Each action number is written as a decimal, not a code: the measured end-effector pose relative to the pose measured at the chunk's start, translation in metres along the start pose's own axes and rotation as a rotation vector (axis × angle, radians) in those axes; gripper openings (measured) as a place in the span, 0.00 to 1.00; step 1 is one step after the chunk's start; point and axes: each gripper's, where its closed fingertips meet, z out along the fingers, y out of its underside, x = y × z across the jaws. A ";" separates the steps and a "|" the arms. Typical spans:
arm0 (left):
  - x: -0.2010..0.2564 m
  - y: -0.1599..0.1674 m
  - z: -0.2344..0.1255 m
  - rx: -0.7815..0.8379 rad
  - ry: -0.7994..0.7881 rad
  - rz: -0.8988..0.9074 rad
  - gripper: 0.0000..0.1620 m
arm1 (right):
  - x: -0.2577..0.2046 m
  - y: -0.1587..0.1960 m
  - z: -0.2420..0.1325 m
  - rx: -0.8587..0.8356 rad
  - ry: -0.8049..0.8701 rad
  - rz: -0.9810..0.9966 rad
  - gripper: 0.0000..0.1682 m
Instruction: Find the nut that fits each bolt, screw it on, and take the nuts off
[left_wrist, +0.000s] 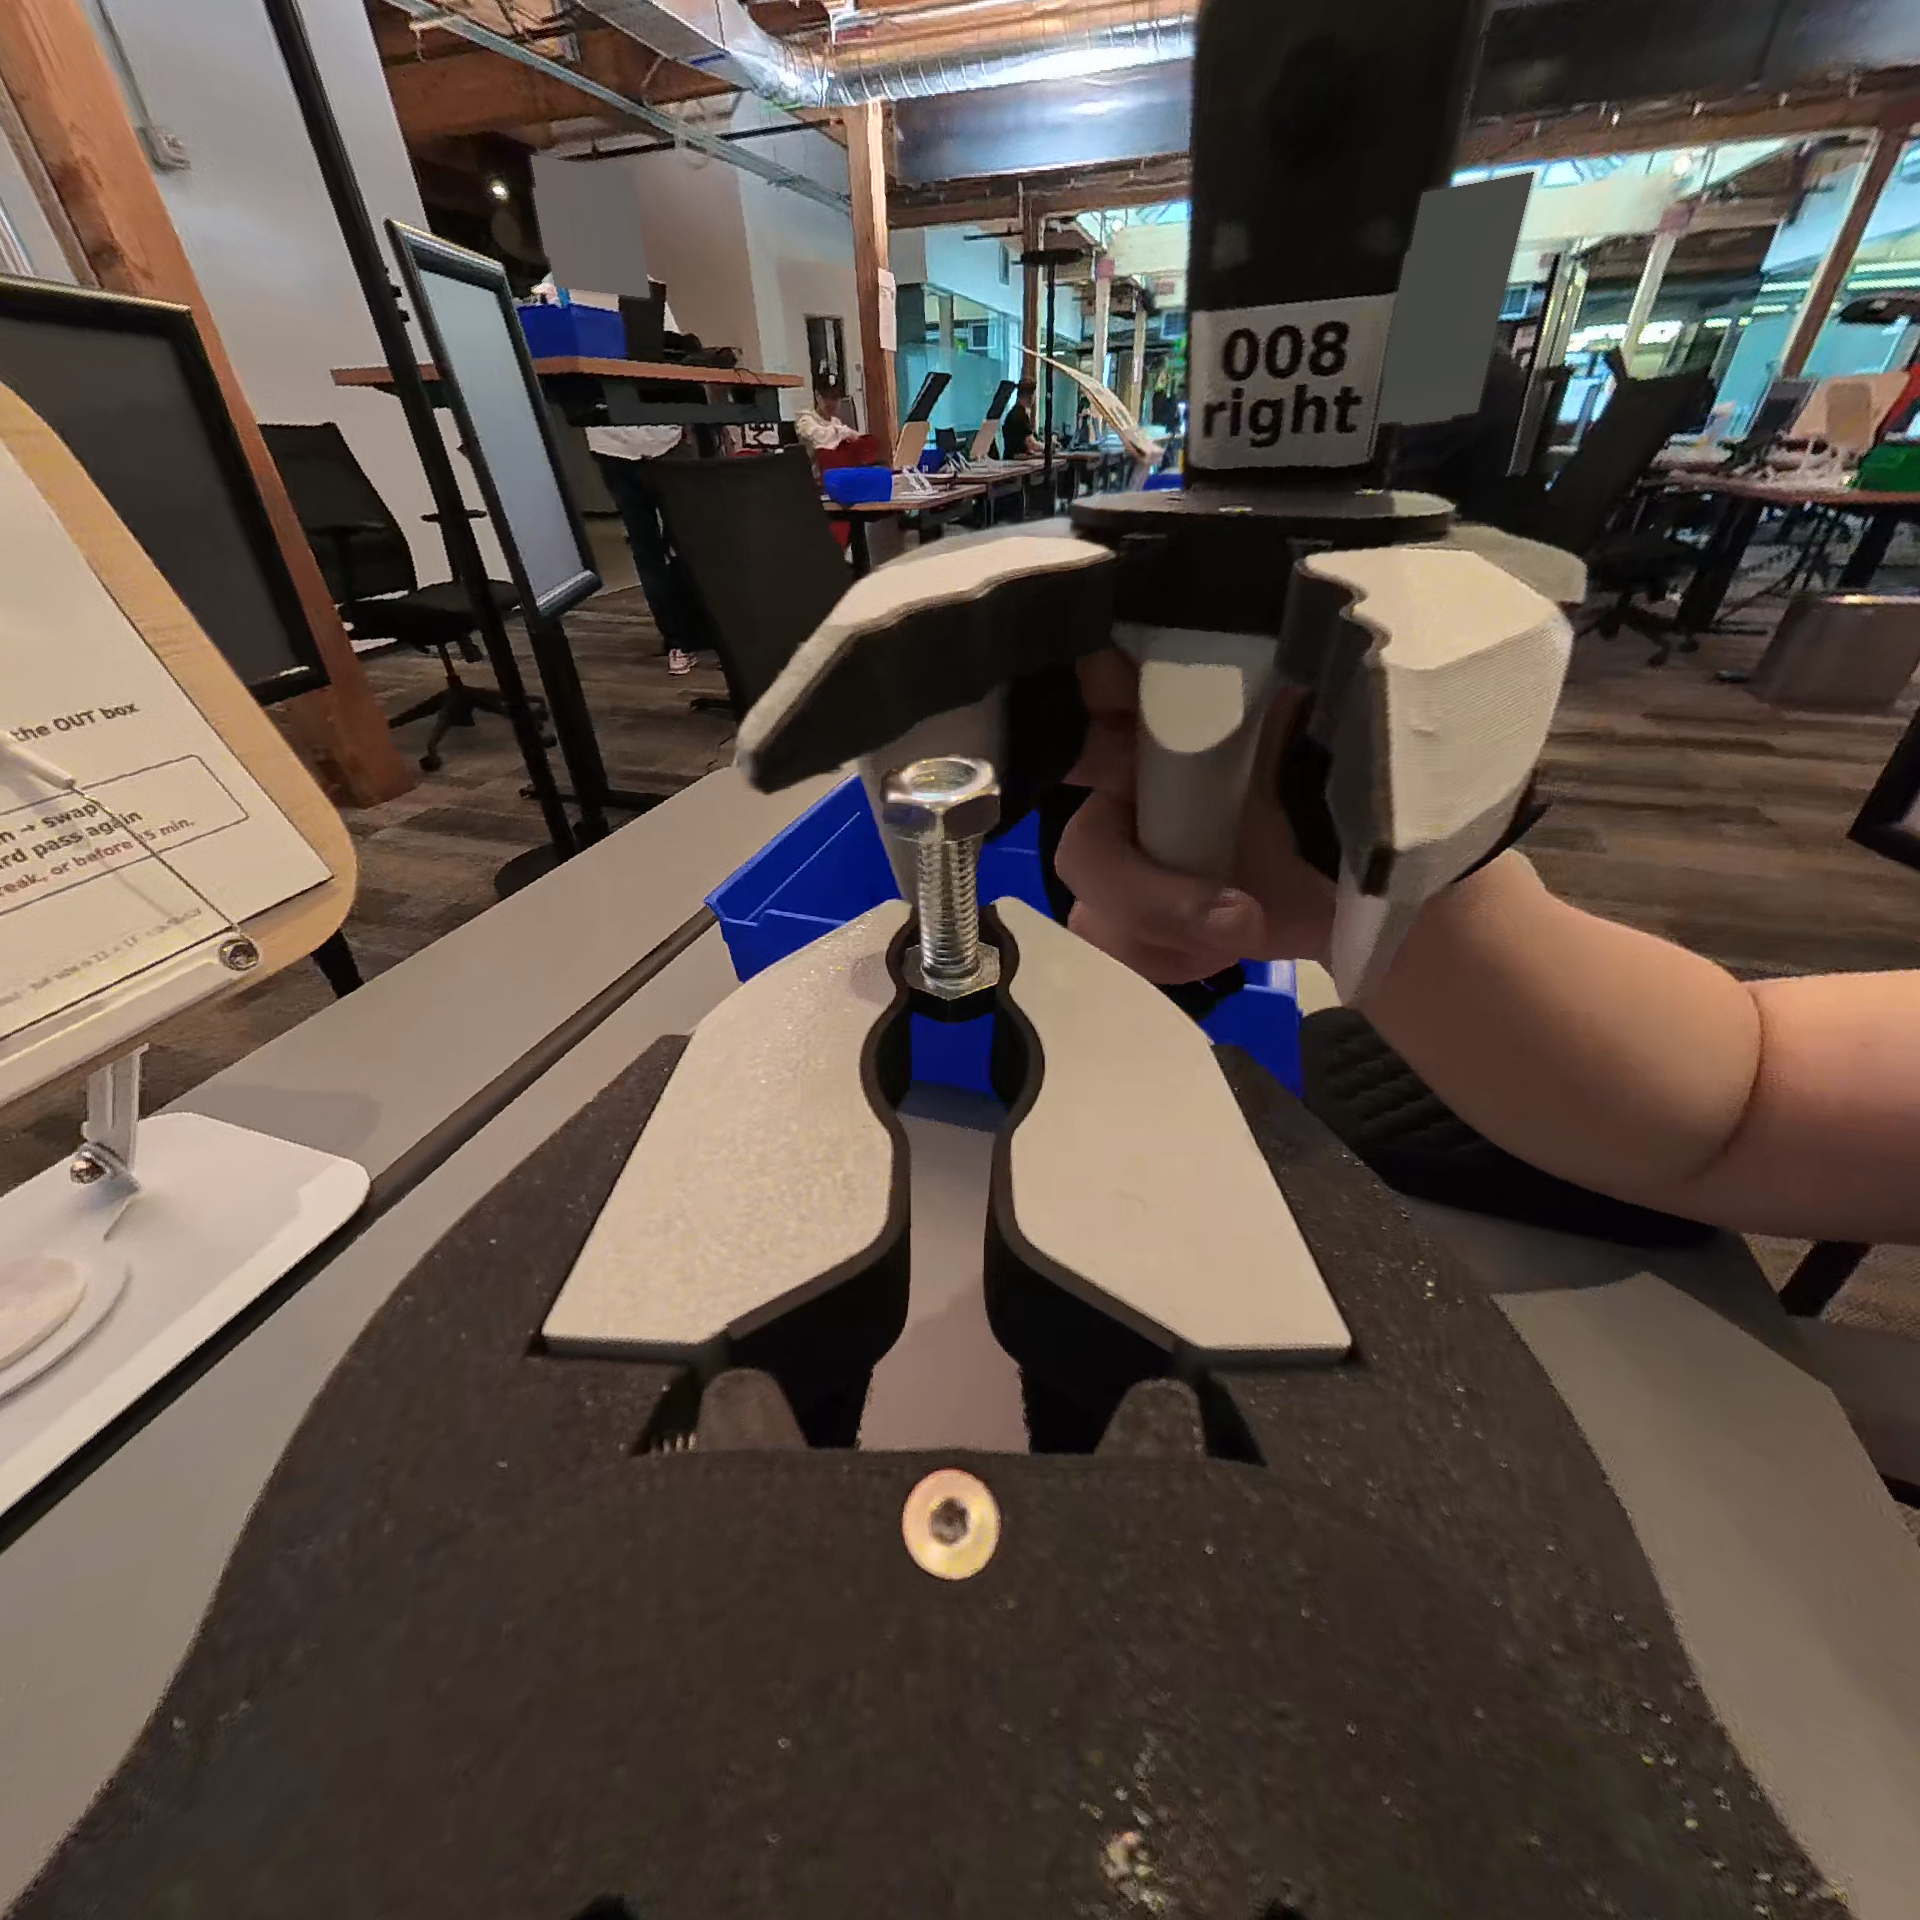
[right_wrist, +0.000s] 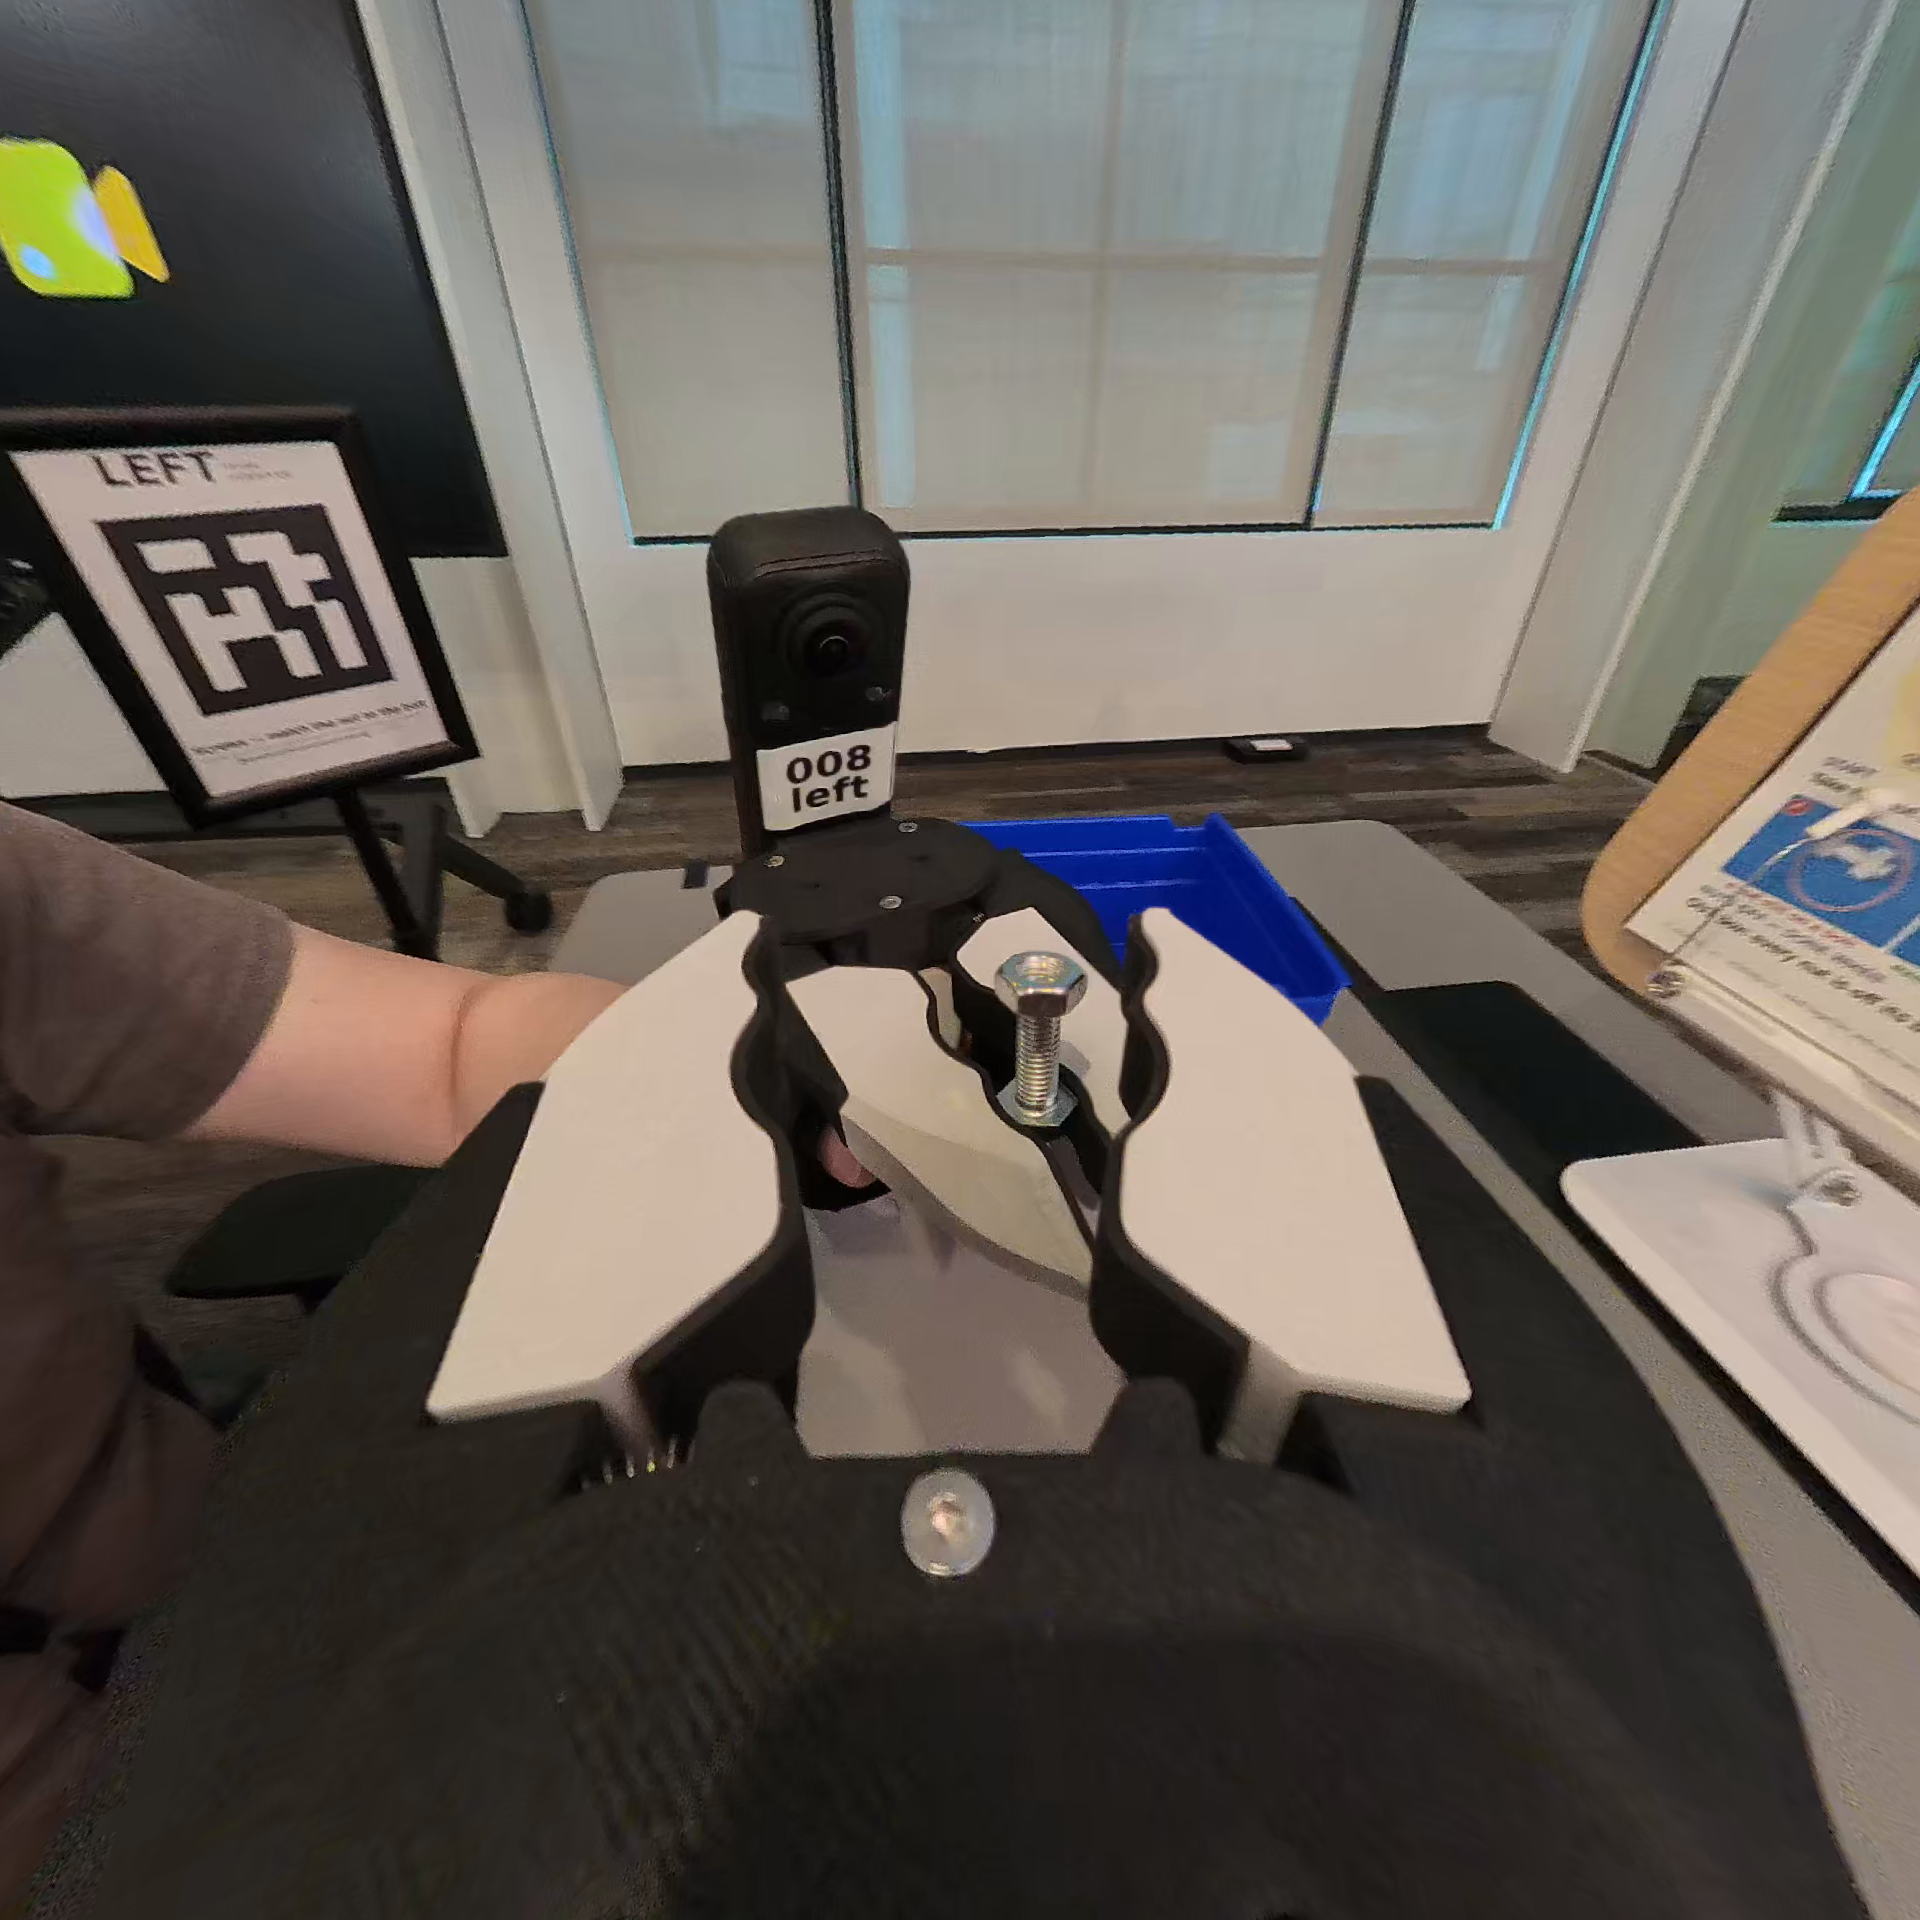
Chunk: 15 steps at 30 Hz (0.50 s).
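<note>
Right gripper (left_wrist: 1049, 821) crowds the bolt's (left_wrist: 943, 902) top; sides clear.

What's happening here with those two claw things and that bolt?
A person holds a gripper in each hand. The left gripper is clamped on the head of a bolt, which stands upright with a nut at its top end. The right gripper is open beside it, touching nothing. A blue bin sits behind.

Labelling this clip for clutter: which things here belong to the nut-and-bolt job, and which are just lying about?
In the job:
bolt
nut
left tongs
right tongs

Lying about:
blue bin
instruction stand
framed marker sign
</note>
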 end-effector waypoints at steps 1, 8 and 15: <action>0.001 0.000 0.000 -0.003 -0.003 0.009 0.06 | -0.001 0.001 0.001 -0.001 -0.014 0.016 0.39; 0.001 0.000 0.001 -0.007 -0.007 0.011 0.06 | -0.002 0.008 0.004 -0.050 0.004 -0.030 0.39; -0.003 0.002 0.000 -0.018 -0.018 0.005 0.06 | -0.002 0.014 0.007 -0.102 0.037 -0.123 0.38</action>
